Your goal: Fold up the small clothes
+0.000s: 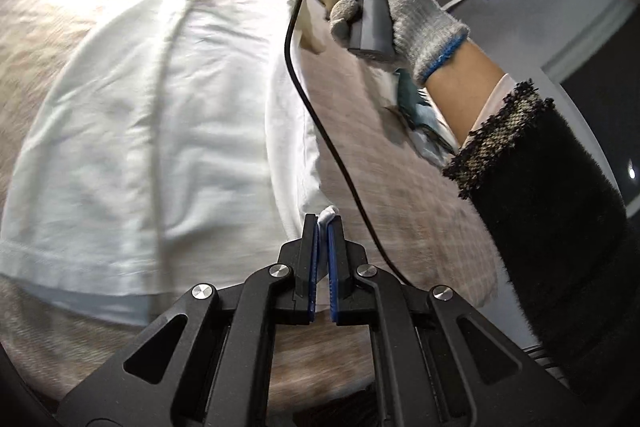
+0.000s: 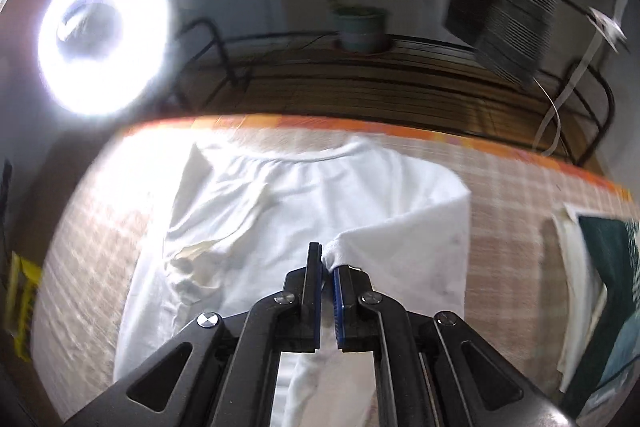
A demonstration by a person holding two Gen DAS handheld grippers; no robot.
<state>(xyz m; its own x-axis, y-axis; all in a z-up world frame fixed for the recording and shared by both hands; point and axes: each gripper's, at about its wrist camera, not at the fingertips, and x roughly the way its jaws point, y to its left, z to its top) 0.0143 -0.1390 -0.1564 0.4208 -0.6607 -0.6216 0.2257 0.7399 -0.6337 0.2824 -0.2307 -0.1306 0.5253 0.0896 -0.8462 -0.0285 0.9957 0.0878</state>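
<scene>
A white T-shirt [image 1: 132,131] lies spread on the checked cloth [image 1: 420,195] of the table, and both tools have hold of its one side edge. The left gripper [image 1: 323,227] is clamped on a pinch of the fabric at the corner nearest the person, a white nub showing between its blue pads [image 1: 314,259]. The right gripper [image 2: 328,261] is likewise closed on a bunch of the shirt's edge, farther up toward the neckline [image 2: 316,157], with the lifted fabric running off to its right.

The shirt's long axis runs away from the person, hem near and collar far, and the body of the shirt lies to the left of both grips. So the likely fold carries the held edge leftward across the shirt (neither hand is better placed, since each already has its end of that edge).

A gloved hand [image 1: 396,7] holds the right tool's handle, seen beyond the shirt in the left view. A dark green folded garment [image 2: 608,267] lies right of the shirt.

No brand, label or writing can be read anywhere.
</scene>
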